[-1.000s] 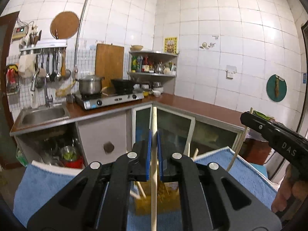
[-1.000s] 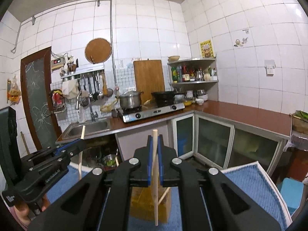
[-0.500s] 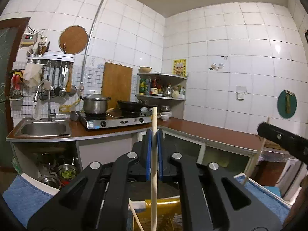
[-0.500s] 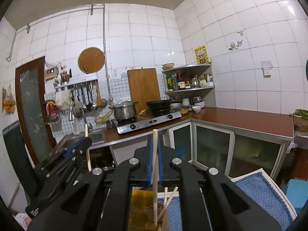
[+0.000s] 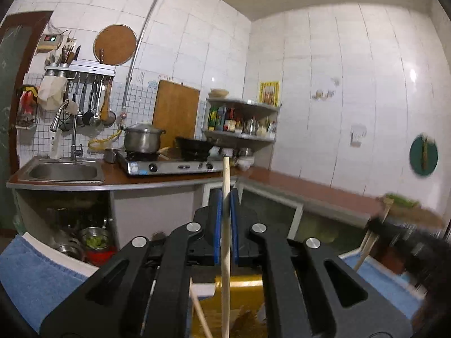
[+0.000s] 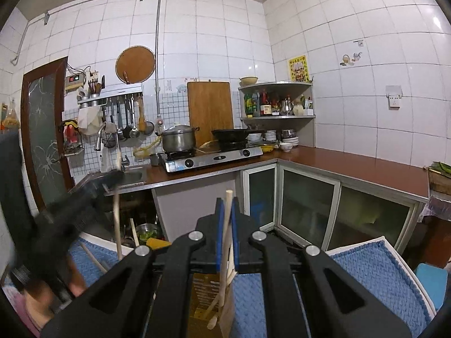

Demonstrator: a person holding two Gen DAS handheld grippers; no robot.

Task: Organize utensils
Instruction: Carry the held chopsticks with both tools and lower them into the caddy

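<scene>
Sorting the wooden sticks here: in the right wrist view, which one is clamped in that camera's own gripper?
The upright centre stick, pinched between the right gripper blue pads; another is held by the left gripper, others rest loose in the yellow holder.

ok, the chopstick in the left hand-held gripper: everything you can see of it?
The chopstick is a plain, pale wooden stick, round, with a blunt flat top end. It stands nearly upright, clamped between the blue pads of the left hand-held gripper, which is shut on it. Its top rises well above the pads; its lower part runs down over a yellow holder, out of the picture. Another stick leans beside it there. From the right wrist view it shows blurred, still roughly upright.
</scene>
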